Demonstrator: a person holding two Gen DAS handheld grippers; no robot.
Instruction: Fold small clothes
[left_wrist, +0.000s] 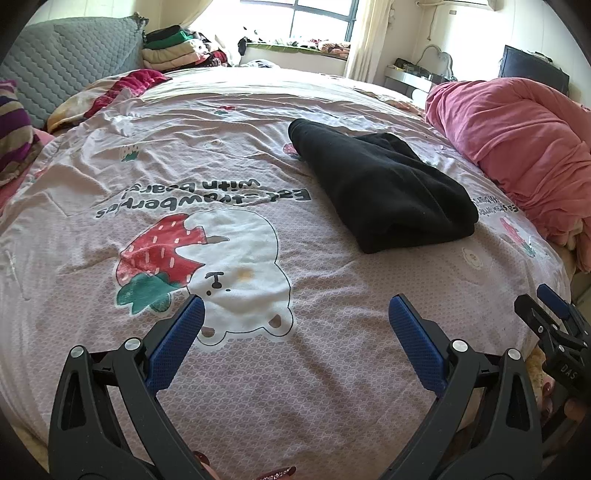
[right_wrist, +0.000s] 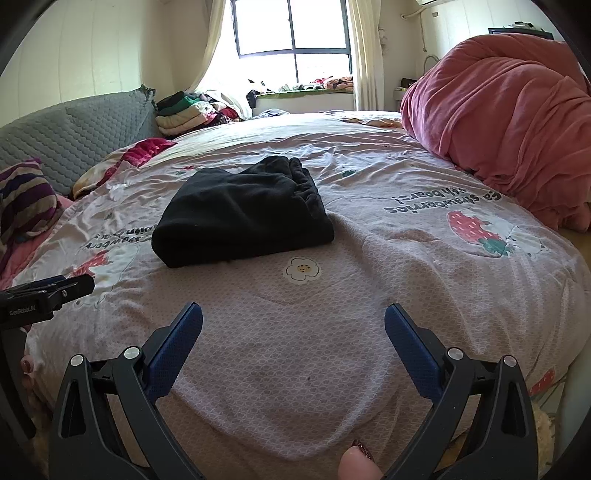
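Note:
A black garment (left_wrist: 384, 184) lies folded into a thick rectangle on the pink printed bedspread (left_wrist: 258, 369), right of centre in the left wrist view. In the right wrist view the same black garment (right_wrist: 243, 214) sits left of centre, its gathered waistband toward the far right side. My left gripper (left_wrist: 295, 306) hovers open near the front edge of the bed, with nothing between its blue pads. My right gripper (right_wrist: 293, 314) is open too and holds nothing, well short of the garment. Each gripper shows at the edge of the other's view: right gripper (left_wrist: 554, 332), left gripper (right_wrist: 44, 295).
A bunched pink quilt (right_wrist: 509, 129) fills the right side of the bed. A grey quilted headboard (left_wrist: 70, 70), a striped pillow (right_wrist: 26, 195) and a stack of folded clothes (left_wrist: 173, 48) lie at the left and back. A fingertip (right_wrist: 358, 465) shows at the bottom edge.

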